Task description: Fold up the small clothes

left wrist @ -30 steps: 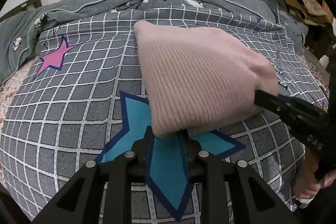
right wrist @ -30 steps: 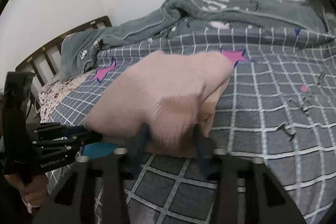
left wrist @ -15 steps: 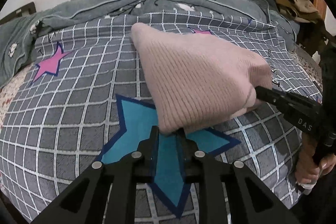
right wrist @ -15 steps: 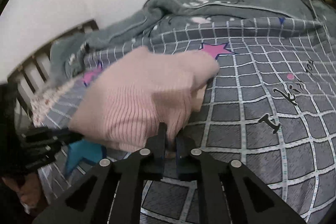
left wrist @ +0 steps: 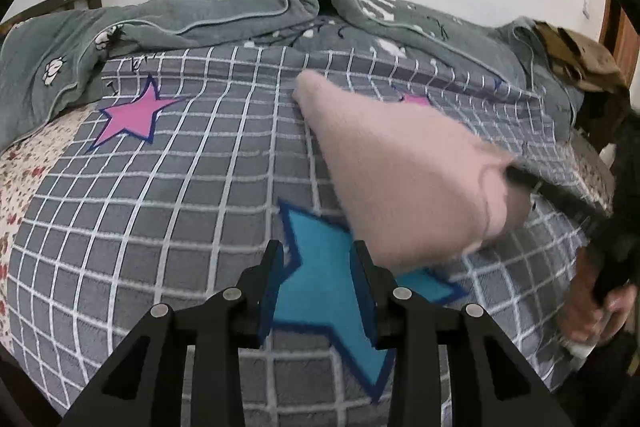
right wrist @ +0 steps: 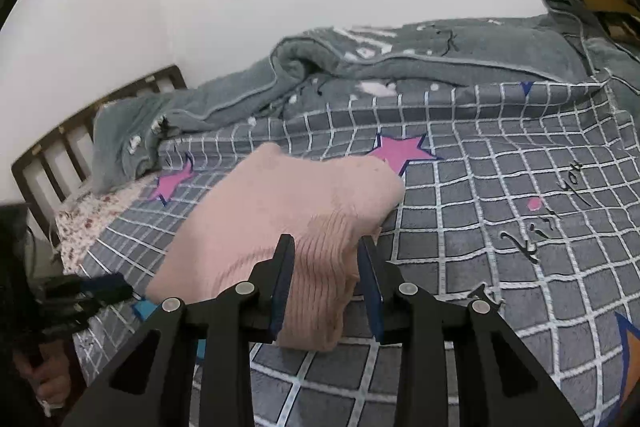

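- We read no brand; the black scrawl [right wrist: 548, 223] printed on the checked bedspread [left wrist: 168, 195] is illegible.
- Our left claw [left wrist: 318, 291], shut half a second ago, now gapes empty over the blue star [left wrist: 320, 267].
- Our right claw [right wrist: 326, 287] has also spread, the pink sweater [right wrist: 288, 223] lying loosely between its fingers on the bed.

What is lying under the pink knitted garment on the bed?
The pink knitted garment lies on the grey checked bedcover, partly covering its blue star. Anything else beneath is hidden.
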`<state>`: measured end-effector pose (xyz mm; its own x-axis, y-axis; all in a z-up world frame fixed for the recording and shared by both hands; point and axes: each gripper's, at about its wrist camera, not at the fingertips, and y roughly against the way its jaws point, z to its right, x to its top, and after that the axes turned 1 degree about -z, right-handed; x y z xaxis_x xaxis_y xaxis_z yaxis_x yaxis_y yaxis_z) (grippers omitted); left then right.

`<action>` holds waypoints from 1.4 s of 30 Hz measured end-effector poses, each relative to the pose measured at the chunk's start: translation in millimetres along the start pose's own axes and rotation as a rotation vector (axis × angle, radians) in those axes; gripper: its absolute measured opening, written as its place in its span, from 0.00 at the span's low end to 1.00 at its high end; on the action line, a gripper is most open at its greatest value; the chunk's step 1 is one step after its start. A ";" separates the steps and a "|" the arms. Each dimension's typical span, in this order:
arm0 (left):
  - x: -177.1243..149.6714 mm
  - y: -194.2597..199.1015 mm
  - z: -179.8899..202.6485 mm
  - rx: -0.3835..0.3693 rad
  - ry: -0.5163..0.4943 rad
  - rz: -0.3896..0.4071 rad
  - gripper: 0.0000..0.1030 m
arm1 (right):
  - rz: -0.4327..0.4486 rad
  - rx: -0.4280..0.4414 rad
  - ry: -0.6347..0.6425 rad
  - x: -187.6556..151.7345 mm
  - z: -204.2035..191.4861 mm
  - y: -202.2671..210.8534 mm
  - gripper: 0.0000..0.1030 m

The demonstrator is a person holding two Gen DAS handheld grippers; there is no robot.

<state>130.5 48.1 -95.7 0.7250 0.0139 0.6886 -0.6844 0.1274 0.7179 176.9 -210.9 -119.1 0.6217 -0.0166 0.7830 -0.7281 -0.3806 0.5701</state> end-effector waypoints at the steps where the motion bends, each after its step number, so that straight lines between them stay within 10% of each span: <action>1: 4.0 -1.6 2.4 -0.010 0.003 0.005 0.32 | -0.018 -0.011 -0.003 -2.9 2.4 -7.6 0.31; 21: 13.2 -1.1 25.5 -0.010 0.005 -0.048 0.32 | -0.087 -0.093 -0.061 -2.5 7.9 31.0 0.44; 27: 4.9 43.6 36.3 -0.011 0.004 -0.012 0.62 | -0.036 -0.164 -0.039 7.8 -11.3 93.3 0.68; 36: -4.3 115.0 52.8 0.050 -0.031 0.064 0.73 | -0.007 -0.225 0.024 -3.1 -39.8 159.6 0.96; 42: -11.4 145.9 59.5 0.084 -0.028 0.081 0.80 | 0.021 -0.245 0.037 -17.0 -53.9 189.8 0.98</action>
<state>17.7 7.5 7.2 0.6656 -0.0070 0.7463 -0.7454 0.0430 0.6652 12.5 -233.0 -10.7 0.5983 0.0133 0.8012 -0.7917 -0.1444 0.5936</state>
